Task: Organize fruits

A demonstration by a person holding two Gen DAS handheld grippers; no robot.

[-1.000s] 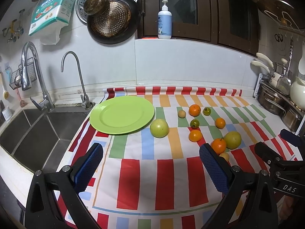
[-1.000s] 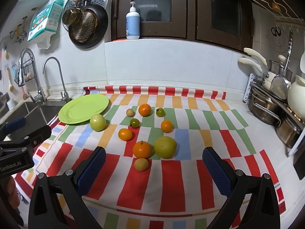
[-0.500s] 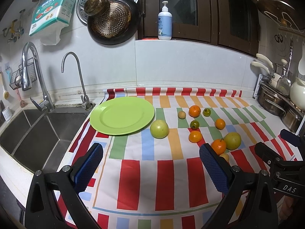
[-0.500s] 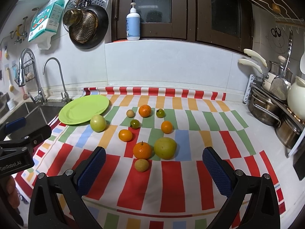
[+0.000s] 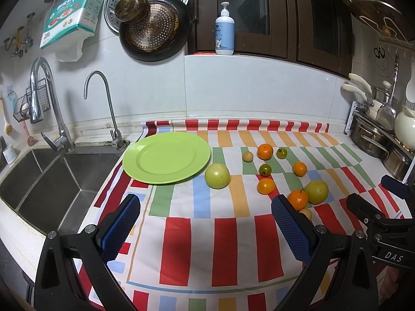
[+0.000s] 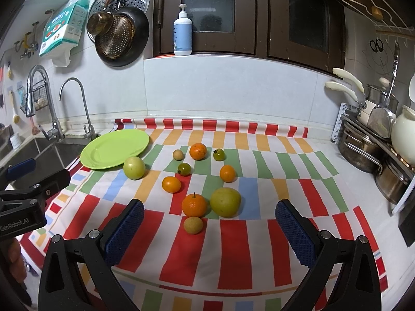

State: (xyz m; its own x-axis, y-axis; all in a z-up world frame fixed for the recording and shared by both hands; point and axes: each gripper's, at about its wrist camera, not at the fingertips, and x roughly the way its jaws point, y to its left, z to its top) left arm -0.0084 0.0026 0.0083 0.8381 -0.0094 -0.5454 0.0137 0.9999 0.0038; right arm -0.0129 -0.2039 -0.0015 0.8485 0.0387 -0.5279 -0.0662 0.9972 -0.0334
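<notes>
A green plate point(image 5: 166, 156) point(image 6: 115, 147) lies bare at the striped cloth's back left. Beside it rests a green apple point(image 5: 217, 175) point(image 6: 134, 167). Further right lie several oranges, one with a stem point(image 6: 194, 205) point(image 5: 298, 199), a second yellow-green apple point(image 6: 225, 202) point(image 5: 316, 191), two small dark green fruits point(image 6: 184, 169) and two small tan fruits point(image 6: 193, 225). My left gripper point(image 5: 206, 229) is open over the cloth's front, holding nothing. My right gripper point(image 6: 210, 232) is open too, just short of the nearest tan fruit.
A steel sink point(image 5: 49, 178) with two taps drops away left of the plate. Pots and a dish rack point(image 6: 373, 150) crowd the right end of the counter. Pans hang on the tiled wall point(image 6: 233, 88) behind. A hand point(image 6: 11, 259) grips the left tool.
</notes>
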